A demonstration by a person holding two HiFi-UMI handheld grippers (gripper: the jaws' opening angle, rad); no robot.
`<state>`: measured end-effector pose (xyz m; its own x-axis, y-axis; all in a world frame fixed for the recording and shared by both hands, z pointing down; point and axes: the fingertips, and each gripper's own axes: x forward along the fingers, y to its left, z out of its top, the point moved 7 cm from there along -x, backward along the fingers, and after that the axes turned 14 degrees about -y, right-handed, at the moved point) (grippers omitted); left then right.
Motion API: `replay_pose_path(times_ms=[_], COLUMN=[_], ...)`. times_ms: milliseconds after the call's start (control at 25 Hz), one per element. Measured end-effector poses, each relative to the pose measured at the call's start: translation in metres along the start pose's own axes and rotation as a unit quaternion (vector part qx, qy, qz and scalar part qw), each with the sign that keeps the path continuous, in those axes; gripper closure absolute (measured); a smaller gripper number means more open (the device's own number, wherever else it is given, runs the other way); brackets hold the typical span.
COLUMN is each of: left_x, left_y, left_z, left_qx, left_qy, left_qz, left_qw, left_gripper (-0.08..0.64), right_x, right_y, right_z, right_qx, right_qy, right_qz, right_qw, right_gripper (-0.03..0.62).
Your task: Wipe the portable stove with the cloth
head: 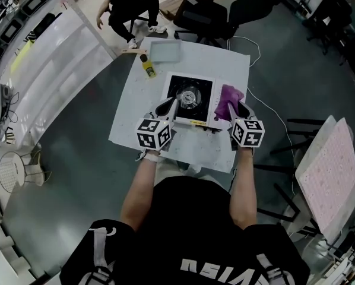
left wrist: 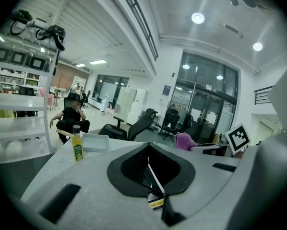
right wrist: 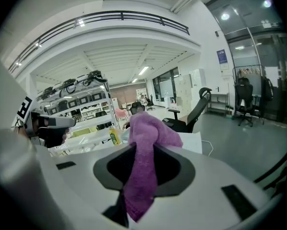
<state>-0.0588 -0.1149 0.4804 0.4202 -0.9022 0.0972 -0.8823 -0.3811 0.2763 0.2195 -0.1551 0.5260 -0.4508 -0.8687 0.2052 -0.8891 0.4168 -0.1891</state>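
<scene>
Left gripper point(head: 168, 108) pinches the portable stove point(head: 189, 95) by its near-left edge, apparently steadying it mid-table point(head: 135, 103). Right gripper point(head: 239, 108) is clamped on the purple cloth point(head: 230, 98) (bunched, drooping) at the stove's right edge, ready to wipe.

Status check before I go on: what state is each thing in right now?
Left gripper: shut on the stove's thin near edge.
Right gripper: shut on the cloth.
Cloth: bunched, hanging from the jaws.
Stove: on the table, no pan, no flame seen.
Bottle: upright, capped.
Tray: looks empty.
</scene>
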Motion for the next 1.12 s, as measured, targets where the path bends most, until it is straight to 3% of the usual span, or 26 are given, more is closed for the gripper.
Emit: replay_pose_path(times_ms=[440, 1120], left_x=[0.055, 0.174], left_y=[0.024, 0.047], left_z=[-0.005, -0.02], left_qx=[-0.014, 0.01], left_qy=[0.023, 0.075], left_qz=[-0.053, -0.14], left_qw=[0.9982, 0.9873], left_gripper=[0.551, 0.551], right_x=[0.053, 0.164], right_y=[-0.009, -0.07], right_z=[-0.022, -0.04], right_qx=[0.015, 0.012], right_qy=[0.038, 0.094], right_qz=[-0.031, -0.075], right_qw=[0.999, 0.993], right_gripper=[0.489, 0.489])
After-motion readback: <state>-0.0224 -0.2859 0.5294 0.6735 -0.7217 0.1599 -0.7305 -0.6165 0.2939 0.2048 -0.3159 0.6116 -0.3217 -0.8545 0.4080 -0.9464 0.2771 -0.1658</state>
